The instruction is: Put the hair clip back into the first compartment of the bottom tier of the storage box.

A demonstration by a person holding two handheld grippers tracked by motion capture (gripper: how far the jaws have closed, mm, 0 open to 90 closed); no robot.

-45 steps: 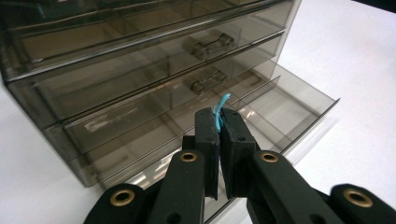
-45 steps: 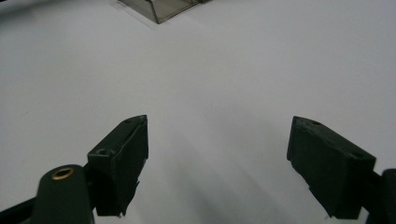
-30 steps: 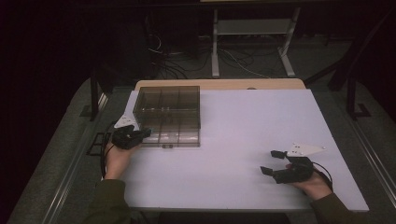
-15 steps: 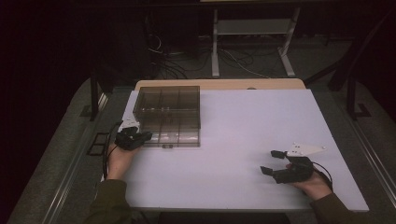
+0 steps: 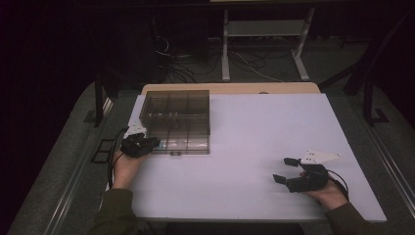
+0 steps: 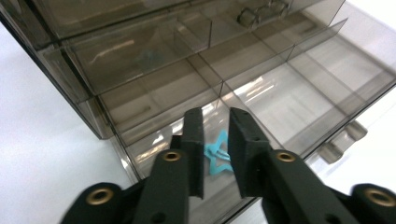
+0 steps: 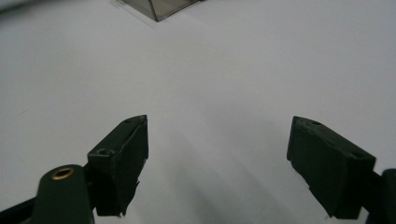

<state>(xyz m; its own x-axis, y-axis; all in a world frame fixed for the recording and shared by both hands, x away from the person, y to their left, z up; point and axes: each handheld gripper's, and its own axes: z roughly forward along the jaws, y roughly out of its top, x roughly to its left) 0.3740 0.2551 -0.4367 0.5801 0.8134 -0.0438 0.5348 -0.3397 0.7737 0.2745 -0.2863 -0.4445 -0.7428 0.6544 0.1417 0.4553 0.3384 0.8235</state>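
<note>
A smoky clear compartment box point(image 5: 209, 122) stands at the table's back left. My left gripper point(image 5: 153, 142) reaches into its near-left corner. In the left gripper view the box's dividers point(image 6: 289, 93) spread ahead, and a small light-blue star-shaped clip point(image 6: 217, 157) lies on a compartment floor. The left gripper point(image 6: 215, 119) hangs just above the clip. Its jaws have just been opening, stand a narrow gap apart, and do not press on the clip. My right gripper point(image 5: 284, 170) rests near the front right, open wide over bare table point(image 7: 217, 135).
The white tabletop point(image 5: 274, 127) stretches between the two hands. One corner of the box point(image 7: 161, 7) peeks in at the top of the right gripper view. Dark floor, cables and a metal stand point(image 5: 264, 29) lie beyond the far edge.
The left gripper has settled a touch closer in at the box's near-left corner. The right hand and gripper look the same throughout.
</note>
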